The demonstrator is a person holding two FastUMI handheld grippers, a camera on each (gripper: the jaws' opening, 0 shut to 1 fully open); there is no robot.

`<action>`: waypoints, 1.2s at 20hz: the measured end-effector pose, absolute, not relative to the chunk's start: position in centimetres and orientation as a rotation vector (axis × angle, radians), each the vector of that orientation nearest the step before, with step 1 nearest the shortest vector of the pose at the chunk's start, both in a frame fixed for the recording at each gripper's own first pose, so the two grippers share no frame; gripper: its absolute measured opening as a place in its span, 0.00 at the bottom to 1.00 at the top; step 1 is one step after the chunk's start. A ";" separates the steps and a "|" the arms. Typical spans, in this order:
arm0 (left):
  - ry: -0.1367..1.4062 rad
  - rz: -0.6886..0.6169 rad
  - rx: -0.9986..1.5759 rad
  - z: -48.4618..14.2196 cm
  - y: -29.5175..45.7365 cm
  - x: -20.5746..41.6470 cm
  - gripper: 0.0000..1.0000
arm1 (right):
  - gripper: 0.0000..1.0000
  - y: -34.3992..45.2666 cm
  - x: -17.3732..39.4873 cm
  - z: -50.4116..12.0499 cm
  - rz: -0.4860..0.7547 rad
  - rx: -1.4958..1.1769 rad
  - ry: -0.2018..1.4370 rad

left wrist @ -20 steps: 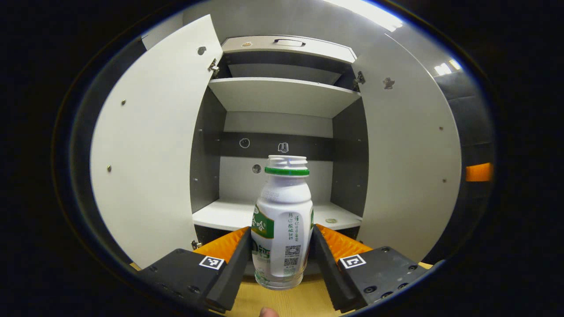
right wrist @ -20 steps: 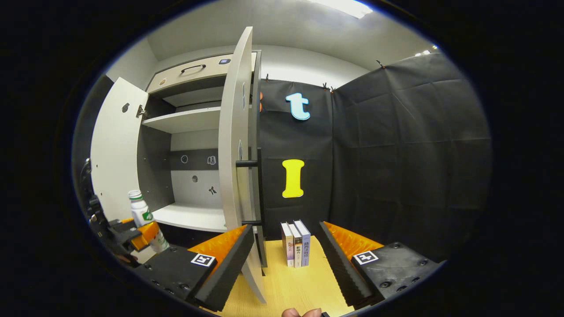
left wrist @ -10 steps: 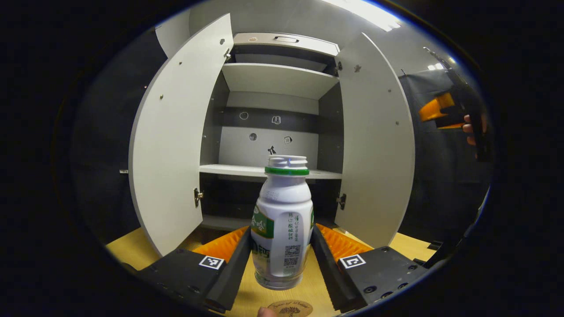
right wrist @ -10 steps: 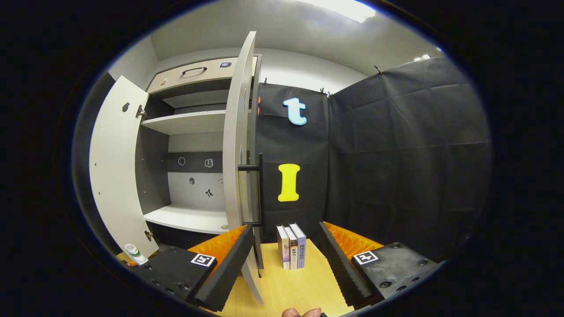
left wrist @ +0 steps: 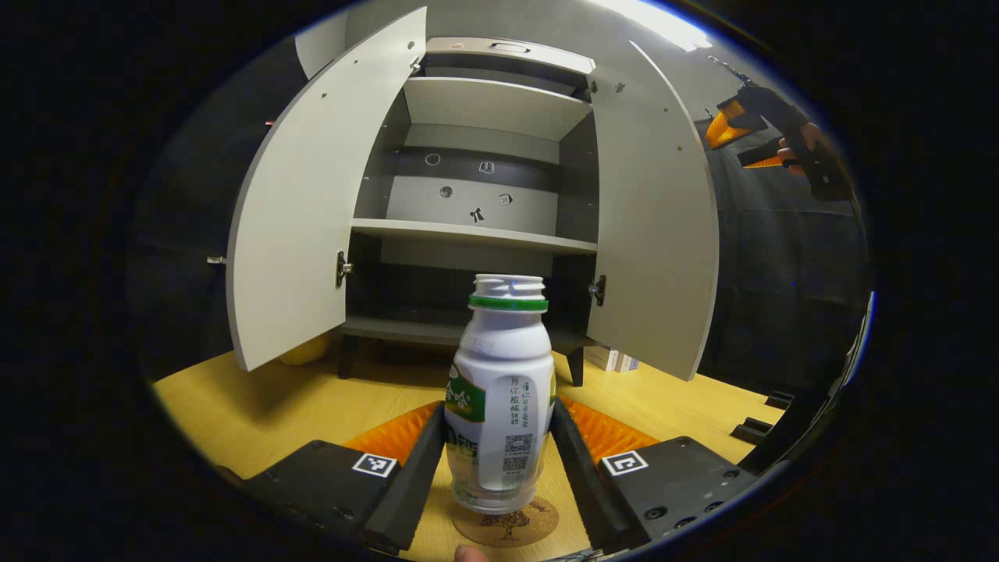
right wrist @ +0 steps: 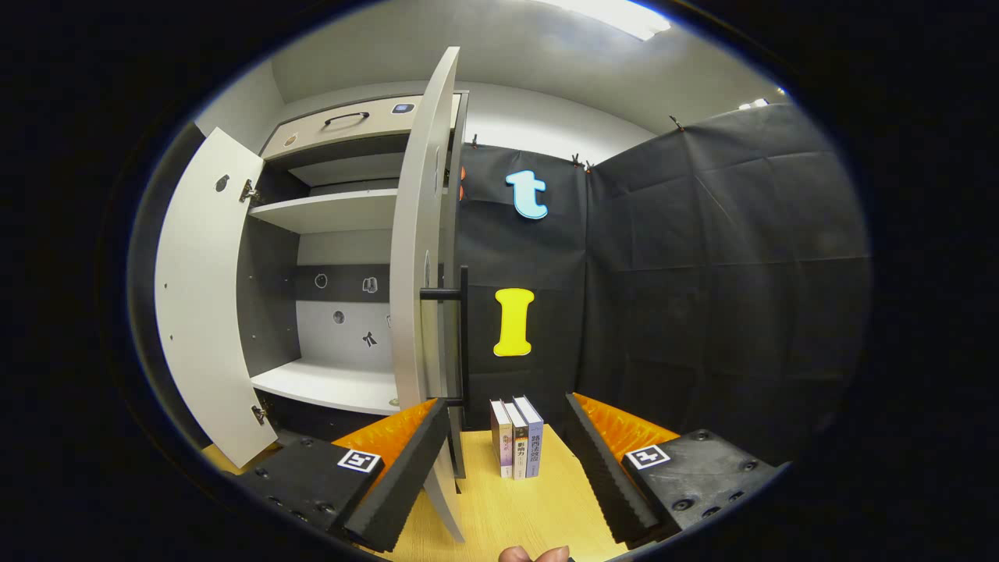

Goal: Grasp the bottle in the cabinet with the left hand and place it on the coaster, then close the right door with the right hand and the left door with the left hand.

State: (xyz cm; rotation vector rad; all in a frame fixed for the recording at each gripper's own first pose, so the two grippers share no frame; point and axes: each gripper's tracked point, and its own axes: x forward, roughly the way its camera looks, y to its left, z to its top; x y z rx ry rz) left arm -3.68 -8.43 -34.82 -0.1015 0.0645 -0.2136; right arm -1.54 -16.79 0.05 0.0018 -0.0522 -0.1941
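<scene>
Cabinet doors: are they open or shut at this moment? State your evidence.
Open. The left door and right door both swing outward, exposing the cabinet's shelves.

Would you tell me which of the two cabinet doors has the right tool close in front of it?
The right door: it stands edge-on just beyond the open right tool, its black bar handle facing it.
</scene>
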 end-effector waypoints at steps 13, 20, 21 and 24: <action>0.133 -0.262 -0.131 -38.5 -9.7 -5.0 0.95 | 0.98 -19.0 -1.2 -0.2 -0.251 0.002 -0.039; 0.219 -0.235 -0.104 -35.2 -6.4 -10.0 0.95 | 0.98 -21.6 -0.3 -0.2 -0.283 0.009 -0.030; 0.221 -0.214 -0.090 -33.6 -5.5 -10.5 0.95 | 0.98 -22.2 0.2 -0.1 -0.283 0.013 -0.028; 0.188 -0.109 -0.067 -27.9 -2.0 -10.5 0.95 | 0.97 -23.8 2.3 -1.2 -0.260 0.013 -0.017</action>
